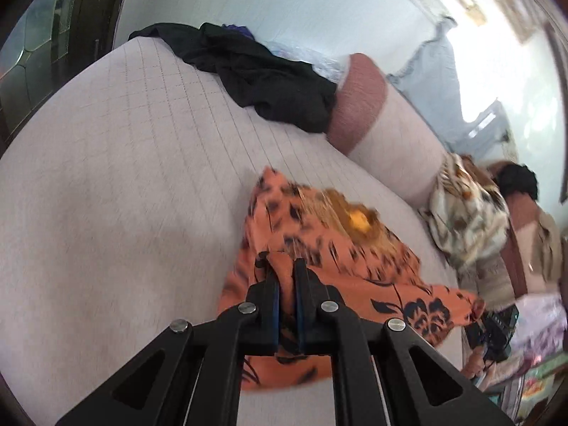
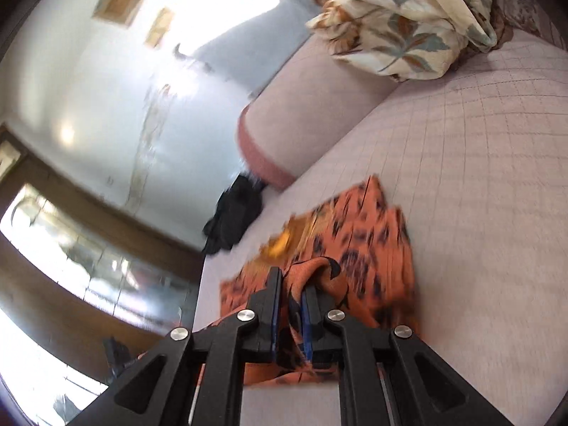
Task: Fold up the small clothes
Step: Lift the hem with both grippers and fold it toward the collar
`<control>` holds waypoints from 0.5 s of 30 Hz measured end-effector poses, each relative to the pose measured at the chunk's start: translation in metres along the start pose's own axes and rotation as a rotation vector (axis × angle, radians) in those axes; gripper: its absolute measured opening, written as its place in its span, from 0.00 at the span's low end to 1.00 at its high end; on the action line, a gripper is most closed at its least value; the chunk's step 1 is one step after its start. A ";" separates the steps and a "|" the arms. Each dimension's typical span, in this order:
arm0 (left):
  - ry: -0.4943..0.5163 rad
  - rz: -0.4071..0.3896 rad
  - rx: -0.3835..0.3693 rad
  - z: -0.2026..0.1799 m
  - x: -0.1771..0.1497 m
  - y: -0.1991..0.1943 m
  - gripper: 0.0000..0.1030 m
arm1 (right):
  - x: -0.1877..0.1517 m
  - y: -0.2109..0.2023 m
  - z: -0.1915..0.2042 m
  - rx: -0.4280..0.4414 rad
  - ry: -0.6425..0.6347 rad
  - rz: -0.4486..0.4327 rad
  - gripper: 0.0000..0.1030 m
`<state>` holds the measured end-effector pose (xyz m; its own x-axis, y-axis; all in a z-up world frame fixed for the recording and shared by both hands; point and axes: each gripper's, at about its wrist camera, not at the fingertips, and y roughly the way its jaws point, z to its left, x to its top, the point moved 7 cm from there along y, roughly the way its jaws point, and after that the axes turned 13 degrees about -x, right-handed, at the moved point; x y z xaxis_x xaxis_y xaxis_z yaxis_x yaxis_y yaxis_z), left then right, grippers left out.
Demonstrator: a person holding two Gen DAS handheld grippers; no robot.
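Between the jaws of our left gripper sits a fold of the orange printed garment, pinched nearly closed; the rest spreads ahead on the quilted sofa seat. Our right gripper clamps another bunched edge. Only the left view shows the black clothes clearly beyond.

Pink bolster on quilted sofa
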<state>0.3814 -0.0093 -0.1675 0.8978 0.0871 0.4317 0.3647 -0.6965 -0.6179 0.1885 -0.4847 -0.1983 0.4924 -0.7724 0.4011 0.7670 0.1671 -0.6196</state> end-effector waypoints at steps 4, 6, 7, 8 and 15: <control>-0.087 -0.007 0.114 0.047 0.028 0.075 0.11 | 0.038 0.084 -0.035 -0.076 0.171 0.024 0.13; -0.143 -0.004 0.128 0.066 0.022 0.094 0.11 | 0.040 0.117 -0.058 -0.043 0.299 0.047 0.16; -0.181 -0.033 0.106 0.073 0.019 0.097 0.11 | 0.039 0.130 -0.068 -0.024 0.346 0.057 0.27; -0.206 -0.070 0.073 0.076 0.017 0.093 0.11 | 0.038 0.140 -0.077 -0.030 0.376 0.070 0.40; -0.238 -0.479 0.001 0.053 0.011 -0.021 0.53 | 0.056 0.103 -0.054 -0.032 0.252 -0.067 0.59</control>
<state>0.3963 0.0438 -0.1844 0.6614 0.5544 0.5051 0.7479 -0.5381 -0.3888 0.2721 -0.5438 -0.2762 0.3195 -0.9102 0.2635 0.7793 0.0942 -0.6195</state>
